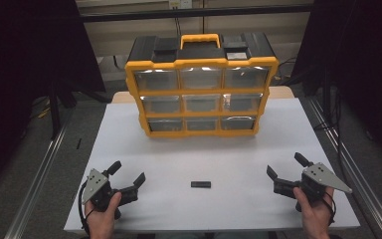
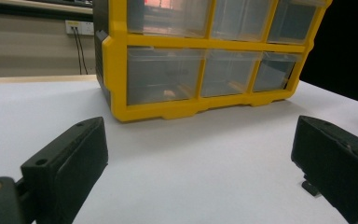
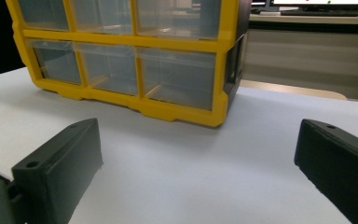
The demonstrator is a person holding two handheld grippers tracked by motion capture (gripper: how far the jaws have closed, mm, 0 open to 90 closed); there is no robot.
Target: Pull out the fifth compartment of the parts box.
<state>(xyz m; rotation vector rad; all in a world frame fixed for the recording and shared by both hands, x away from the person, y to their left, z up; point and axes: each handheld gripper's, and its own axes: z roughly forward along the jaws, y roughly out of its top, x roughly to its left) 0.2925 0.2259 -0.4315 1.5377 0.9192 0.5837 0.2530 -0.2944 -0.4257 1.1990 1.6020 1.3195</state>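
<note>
White table (image 1: 278, 149) bears yellow drawer organizer (image 1: 201, 87) and small black block (image 1: 200, 184).

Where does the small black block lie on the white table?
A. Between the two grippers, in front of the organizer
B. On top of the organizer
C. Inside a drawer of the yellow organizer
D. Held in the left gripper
A: the small black block lies flat on the white table, between the left gripper and the right gripper, in front of the yellow organizer.

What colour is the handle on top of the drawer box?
Yellow handle, clearest in the high view.
</note>
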